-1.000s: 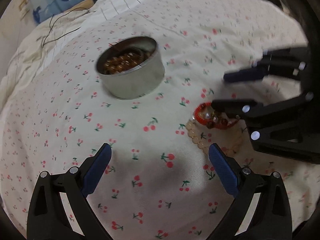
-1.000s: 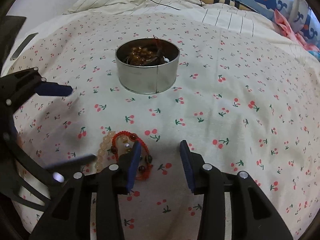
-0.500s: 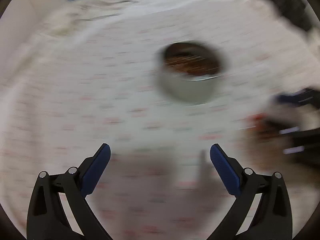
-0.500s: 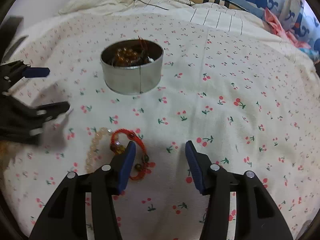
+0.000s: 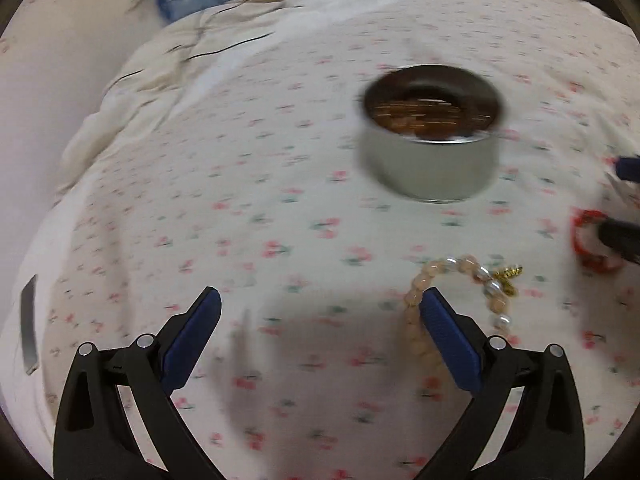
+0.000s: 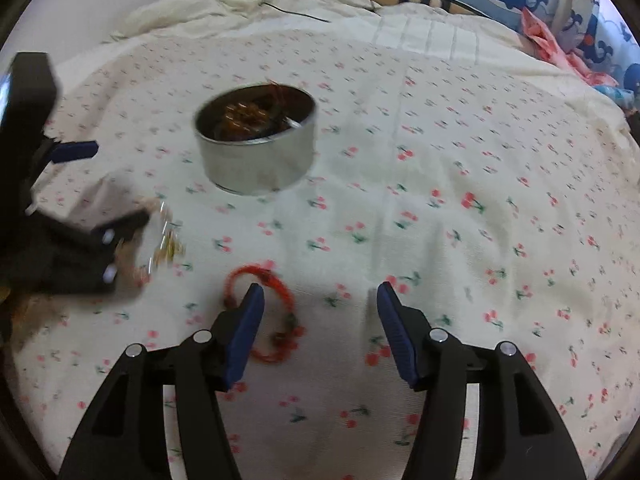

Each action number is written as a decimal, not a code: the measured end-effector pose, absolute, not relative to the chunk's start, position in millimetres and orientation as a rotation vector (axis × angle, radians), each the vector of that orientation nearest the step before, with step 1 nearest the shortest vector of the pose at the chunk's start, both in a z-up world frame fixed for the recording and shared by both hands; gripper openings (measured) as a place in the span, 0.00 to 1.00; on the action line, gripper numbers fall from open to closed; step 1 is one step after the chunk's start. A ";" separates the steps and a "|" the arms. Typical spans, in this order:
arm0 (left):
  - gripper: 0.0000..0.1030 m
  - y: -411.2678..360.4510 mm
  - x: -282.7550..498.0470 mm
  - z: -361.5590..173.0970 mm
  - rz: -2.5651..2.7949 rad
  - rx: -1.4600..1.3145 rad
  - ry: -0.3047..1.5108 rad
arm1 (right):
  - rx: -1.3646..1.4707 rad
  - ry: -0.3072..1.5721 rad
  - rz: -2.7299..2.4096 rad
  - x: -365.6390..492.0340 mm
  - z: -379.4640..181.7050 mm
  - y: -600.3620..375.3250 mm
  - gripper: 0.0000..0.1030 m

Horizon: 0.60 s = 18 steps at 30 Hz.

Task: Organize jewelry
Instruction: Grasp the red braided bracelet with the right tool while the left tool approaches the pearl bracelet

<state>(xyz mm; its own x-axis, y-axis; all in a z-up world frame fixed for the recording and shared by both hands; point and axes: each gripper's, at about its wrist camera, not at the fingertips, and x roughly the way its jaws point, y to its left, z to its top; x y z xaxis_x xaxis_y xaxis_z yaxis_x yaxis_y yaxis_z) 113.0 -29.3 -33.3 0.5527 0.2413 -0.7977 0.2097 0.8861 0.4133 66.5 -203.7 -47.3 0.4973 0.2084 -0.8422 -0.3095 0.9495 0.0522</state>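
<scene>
Right gripper jaws have just been widening; nothing pinched, its left pad overlapping the red cord bracelet on the cherry-print bedsheet. Left gripper released too, now swung beside the pale bead bracelet. Likely both pieces await pickup. Round tin, already holding beads, sits farther off, path clear. Loose black cable at the far edge.

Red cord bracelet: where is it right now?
The red cord bracelet lies on the cherry-print bedspread, low and left of centre in the right wrist view, its loop under the right hand-held gripper's left finger, nearer than the tin.
</scene>
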 end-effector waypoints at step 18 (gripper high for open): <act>0.28 -25.8 105.8 -41.7 -0.322 0.178 1.147 | -0.154 1.042 0.397 60.1 -57.4 -187.6 0.08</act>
<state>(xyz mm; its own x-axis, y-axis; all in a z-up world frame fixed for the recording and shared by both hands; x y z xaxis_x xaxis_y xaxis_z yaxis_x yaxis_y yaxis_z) 105.8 -25.8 -41.7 0.3720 -0.1596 -0.9144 0.3398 0.9401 -0.0258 60.1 -187.6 -57.4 0.4416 0.2462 -0.8628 -0.3900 0.9187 0.0625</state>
